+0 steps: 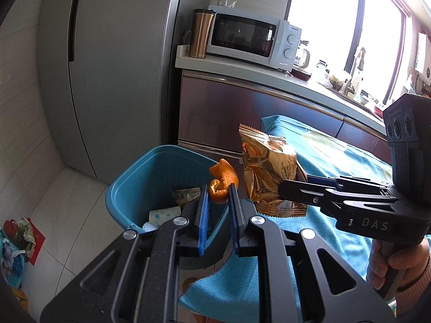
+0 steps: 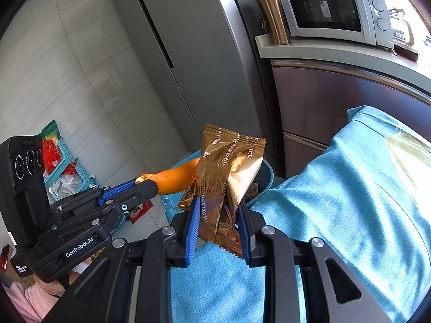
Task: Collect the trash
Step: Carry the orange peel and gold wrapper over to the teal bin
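We recorded a grey refrigerator [image 1: 113, 80] and a microwave oven [image 1: 253, 40] on the counter, then a table under a turquoise cloth [image 2: 336, 188] with a blue waste bin [image 1: 134, 185] just beside its edge, wrappers lying inside. We held the right gripper [image 2: 218, 220] clamped on gold snack wrappers [image 2: 231, 175] near the bin. The left gripper [image 1: 218, 196] pinched an orange peel [image 1: 222, 180] above the bin's rim.
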Demonstrator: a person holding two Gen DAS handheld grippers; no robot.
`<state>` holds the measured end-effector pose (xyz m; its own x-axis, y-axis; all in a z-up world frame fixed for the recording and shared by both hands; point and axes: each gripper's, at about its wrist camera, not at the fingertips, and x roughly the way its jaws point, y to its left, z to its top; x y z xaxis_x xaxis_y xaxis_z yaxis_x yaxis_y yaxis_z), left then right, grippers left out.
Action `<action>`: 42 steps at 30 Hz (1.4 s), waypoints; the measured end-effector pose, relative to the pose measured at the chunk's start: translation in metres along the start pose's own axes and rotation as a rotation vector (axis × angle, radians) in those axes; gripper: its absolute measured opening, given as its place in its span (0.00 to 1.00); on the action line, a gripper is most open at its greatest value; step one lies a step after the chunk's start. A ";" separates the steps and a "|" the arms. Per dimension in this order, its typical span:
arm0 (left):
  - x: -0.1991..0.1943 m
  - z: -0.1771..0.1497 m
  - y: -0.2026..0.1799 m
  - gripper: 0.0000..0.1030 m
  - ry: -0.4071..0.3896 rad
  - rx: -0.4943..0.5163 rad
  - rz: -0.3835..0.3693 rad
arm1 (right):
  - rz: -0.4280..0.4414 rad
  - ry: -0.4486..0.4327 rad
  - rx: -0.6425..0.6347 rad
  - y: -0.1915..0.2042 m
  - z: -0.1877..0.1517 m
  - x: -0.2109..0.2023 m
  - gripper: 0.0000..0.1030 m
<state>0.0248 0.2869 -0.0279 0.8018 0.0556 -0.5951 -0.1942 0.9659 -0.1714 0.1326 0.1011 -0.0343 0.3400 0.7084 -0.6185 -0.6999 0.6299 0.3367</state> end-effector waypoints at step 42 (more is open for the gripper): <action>0.060 -0.011 0.037 0.14 0.103 -0.085 0.074 | -0.087 0.150 -0.064 0.021 0.018 0.078 0.28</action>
<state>0.0594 0.3237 -0.0781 0.7223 0.0957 -0.6849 -0.3014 0.9350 -0.1872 0.1553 0.1754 -0.0624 0.3071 0.5938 -0.7437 -0.7118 0.6620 0.2347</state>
